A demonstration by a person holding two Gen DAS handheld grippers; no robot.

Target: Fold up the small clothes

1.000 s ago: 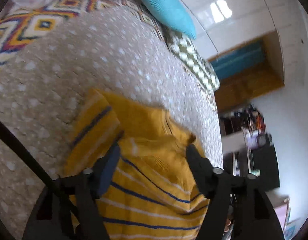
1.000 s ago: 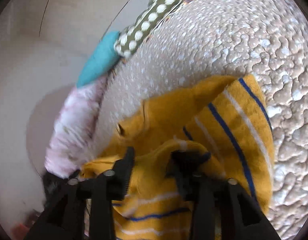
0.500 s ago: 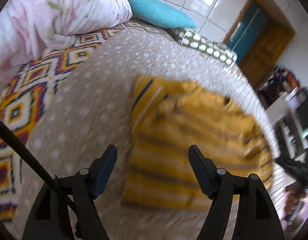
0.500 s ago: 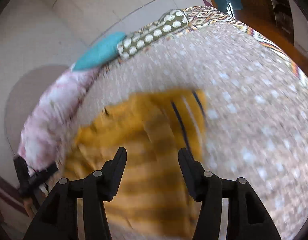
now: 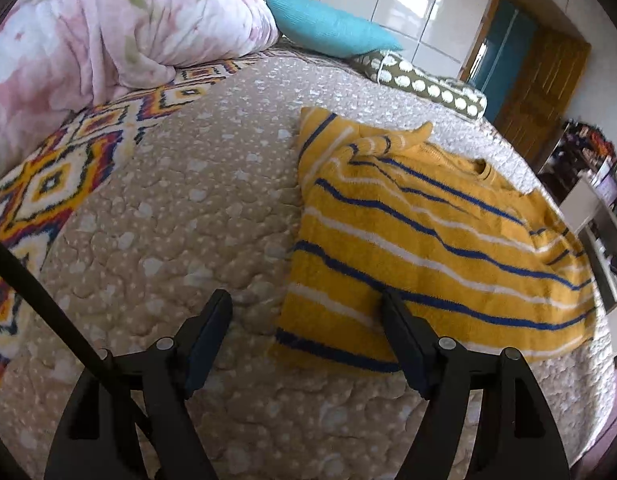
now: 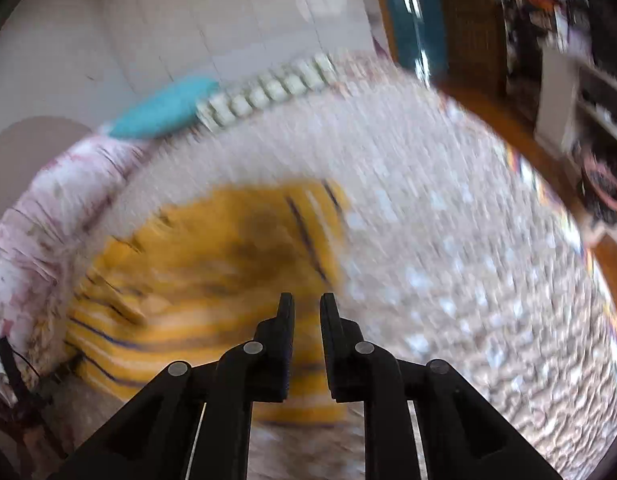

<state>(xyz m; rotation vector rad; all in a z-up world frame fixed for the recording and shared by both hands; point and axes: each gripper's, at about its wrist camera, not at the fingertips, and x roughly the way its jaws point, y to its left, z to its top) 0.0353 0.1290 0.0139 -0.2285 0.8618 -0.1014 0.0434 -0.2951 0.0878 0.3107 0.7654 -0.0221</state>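
Observation:
A yellow sweater (image 5: 428, 232) with blue and white stripes lies on the beige quilted bed cover (image 5: 168, 220), one sleeve folded across its top. My left gripper (image 5: 306, 296) hovers at the sweater's near left corner. Its jaws are opening and hold nothing; one fingertip is over the quilt, the other over the knit. In the blurred right wrist view the sweater (image 6: 212, 264) lies left of centre. My right gripper (image 6: 307, 298) hangs above its near edge, its jaws closing to a narrow gap with nothing between them.
A pink floral duvet (image 5: 108, 32) is bunched at the far left, with a teal pillow (image 5: 328, 26) and a dotted pillow (image 5: 424, 80) along the head of the bed. A wooden door (image 5: 540, 80) and cluttered shelves (image 5: 588, 184) stand beyond the bed's right edge.
Both grippers have let go of the sweater fold and pulled back and up from it. The right jaws have narrowed sharply. The sweater now lies flat on the bed.

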